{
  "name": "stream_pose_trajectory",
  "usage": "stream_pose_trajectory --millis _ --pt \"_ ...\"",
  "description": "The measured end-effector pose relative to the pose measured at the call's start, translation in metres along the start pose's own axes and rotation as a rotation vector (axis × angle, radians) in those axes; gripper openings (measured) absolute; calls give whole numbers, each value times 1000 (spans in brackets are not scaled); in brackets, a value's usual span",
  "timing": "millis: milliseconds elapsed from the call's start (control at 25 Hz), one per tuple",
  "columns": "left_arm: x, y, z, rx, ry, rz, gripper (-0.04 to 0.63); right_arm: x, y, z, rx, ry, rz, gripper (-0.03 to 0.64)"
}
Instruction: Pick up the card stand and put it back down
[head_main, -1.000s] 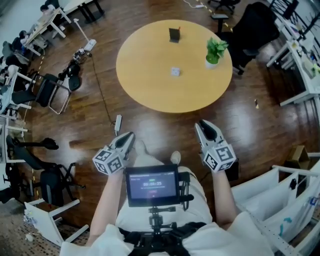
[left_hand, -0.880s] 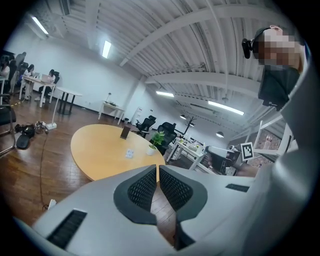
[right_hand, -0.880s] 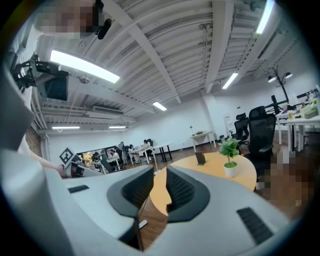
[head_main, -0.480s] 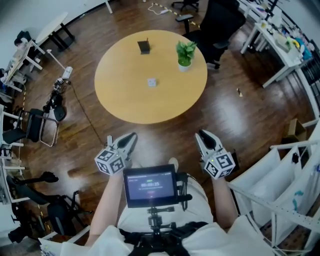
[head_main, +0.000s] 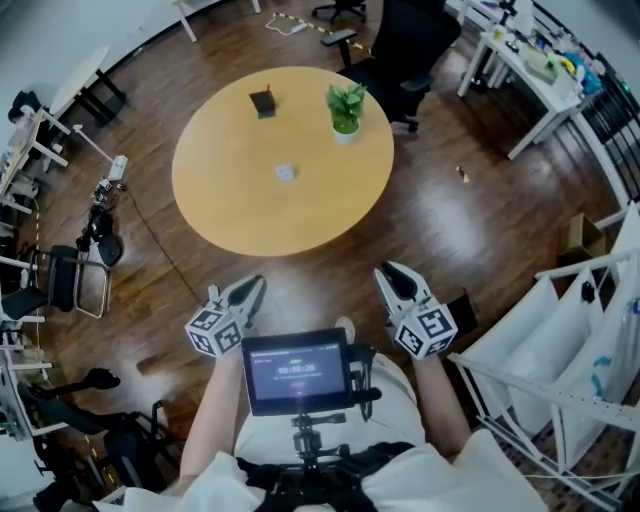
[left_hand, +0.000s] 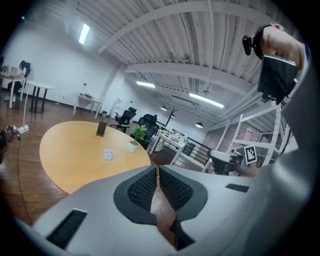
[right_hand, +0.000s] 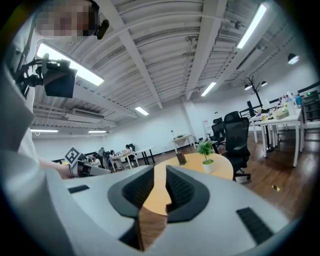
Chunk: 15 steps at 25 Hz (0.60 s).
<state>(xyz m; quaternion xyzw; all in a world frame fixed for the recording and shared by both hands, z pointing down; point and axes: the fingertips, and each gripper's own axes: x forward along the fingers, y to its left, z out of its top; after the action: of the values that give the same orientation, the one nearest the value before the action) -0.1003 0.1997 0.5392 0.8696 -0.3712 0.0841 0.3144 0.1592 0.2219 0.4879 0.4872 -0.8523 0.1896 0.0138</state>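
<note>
A dark card stand (head_main: 263, 102) stands upright near the far edge of the round wooden table (head_main: 230, 200); it also shows in the left gripper view (left_hand: 101, 128) and the right gripper view (right_hand: 181, 159). A small white item (head_main: 286, 172) lies near the table's middle. Both grippers hang over the floor close to the person's body, well short of the table. My left gripper (head_main: 252, 287) has its jaws together at the tips (left_hand: 157, 170), with nothing in them. My right gripper (head_main: 385, 272) stands a little open (right_hand: 160, 175), its gap empty.
A potted plant (head_main: 345, 105) sits on the table to the right of the stand. A black office chair (head_main: 400, 45) is behind the table. White racks (head_main: 560, 370) stand at the right, chairs (head_main: 60, 280) at the left. A tablet (head_main: 295, 370) is mounted at the person's chest.
The head view has swung, so the table sits further left and lower in the picture. Both grippers have drifted slightly but stay low by the body.
</note>
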Motion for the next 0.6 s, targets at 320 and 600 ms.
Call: stream_pose_trajectory --millis 320,600 --pt "1 0 -13 -25 -16 23 11 2 4 -24 32 42 -70 81" --pt "-2 9 -20 -61 -36 57 11 13 0 -28 42 65 -56 78"
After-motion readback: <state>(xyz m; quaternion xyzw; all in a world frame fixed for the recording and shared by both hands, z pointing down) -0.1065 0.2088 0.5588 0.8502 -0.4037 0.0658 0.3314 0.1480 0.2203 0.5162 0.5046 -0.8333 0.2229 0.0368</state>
